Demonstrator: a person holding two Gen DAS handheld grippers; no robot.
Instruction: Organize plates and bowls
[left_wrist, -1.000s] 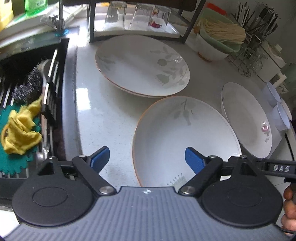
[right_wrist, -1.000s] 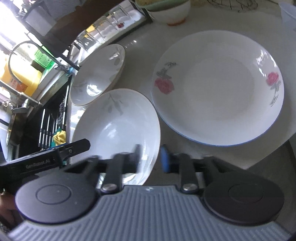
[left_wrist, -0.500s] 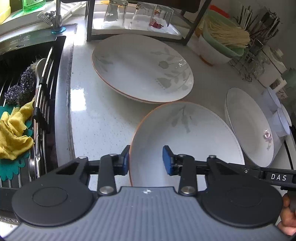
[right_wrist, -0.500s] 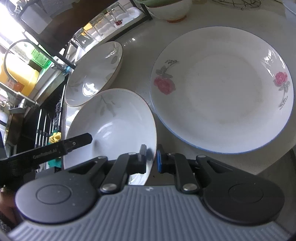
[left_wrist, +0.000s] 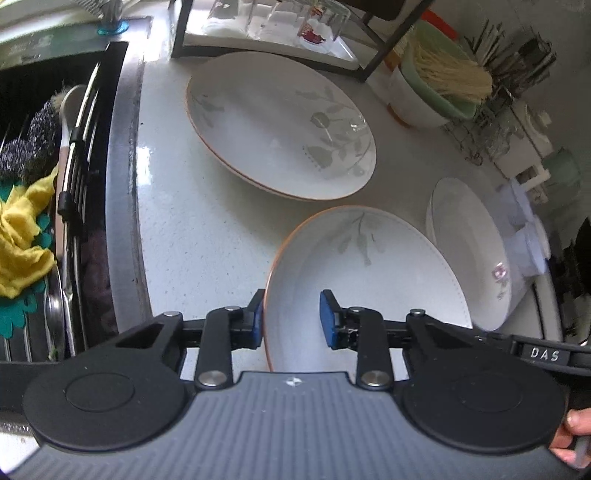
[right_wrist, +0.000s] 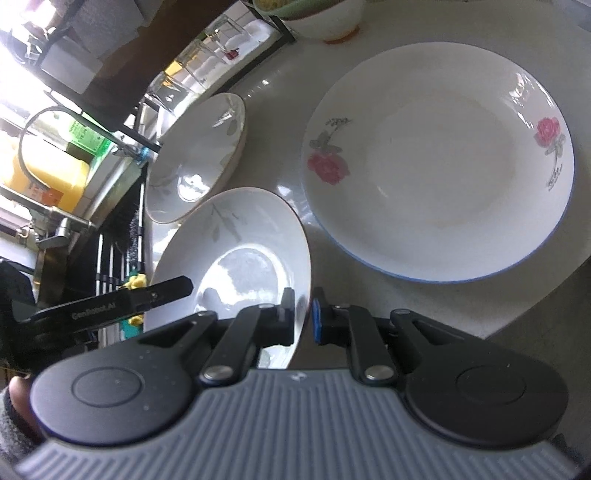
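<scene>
The step in hand looks like a two-handed pickup of the near leaf-patterned bowl (left_wrist: 369, 280), which sits on the counter (left_wrist: 192, 236) just at 6 o'clock of the larger leaf plate (left_wrist: 280, 125). The right gripper (right_wrist: 303, 317) is clamped on the bowl's right rim. The left gripper (left_wrist: 291, 319) straddles the left rim, its jaws closing; the outer pad (left_wrist: 257, 321) is at the rim, the inner one not yet touching. Next, that grip needs to finish before lifting level, probably toward the leaf plate at 12 o'clock, clear of the rose plate (right_wrist: 439, 162).
</scene>
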